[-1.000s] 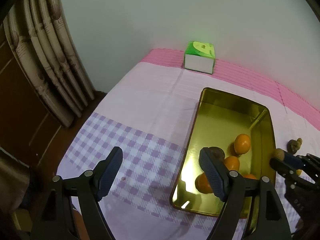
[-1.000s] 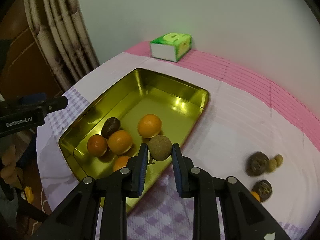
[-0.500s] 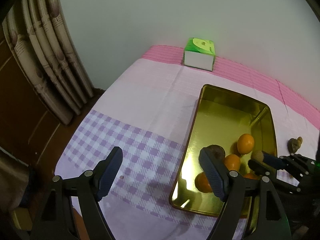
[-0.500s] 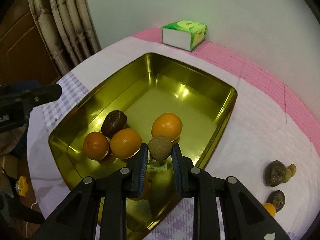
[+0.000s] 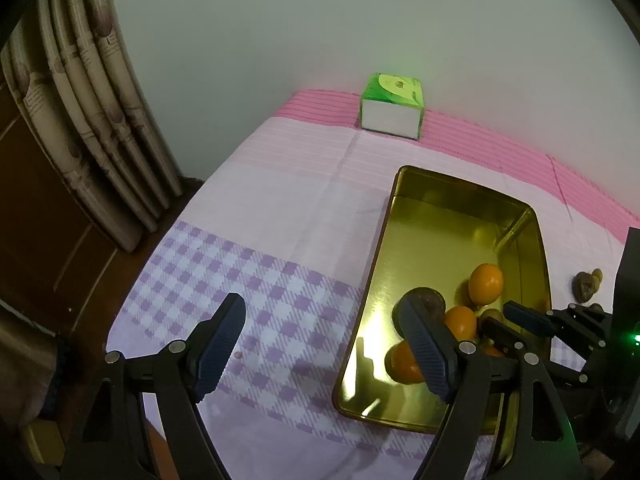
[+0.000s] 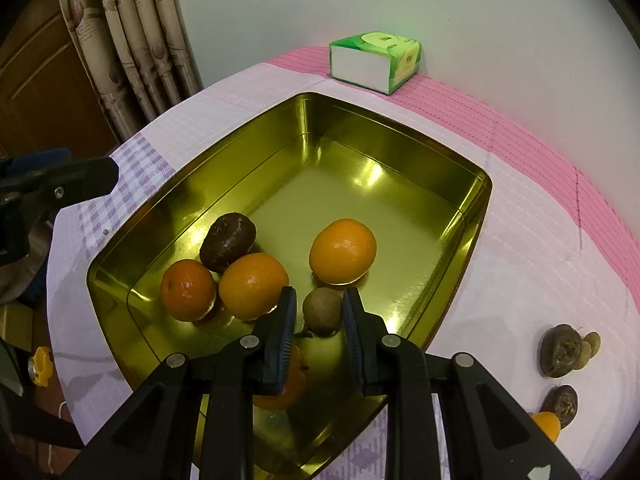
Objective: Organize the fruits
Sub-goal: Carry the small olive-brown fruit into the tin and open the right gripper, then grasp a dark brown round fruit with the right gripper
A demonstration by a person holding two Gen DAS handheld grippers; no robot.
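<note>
Small brown fruit (image 6: 322,311) is pinched between the right gripper (image 6: 319,316) fingers, low over the gold tray (image 6: 476,216) floor near its right wall (left gripper (image 5: 320,344) spread, empty, beyond the left rim)

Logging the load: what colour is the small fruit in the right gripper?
Dull brownish-tan, the small fruit clamped by the right gripper; clearest in the right wrist view.

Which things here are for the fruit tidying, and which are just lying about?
For the job: gold tray, oranges, brown fruit in the right gripper, loose fruits on the cloth.
Lying about: green tissue box, curtain.
</note>
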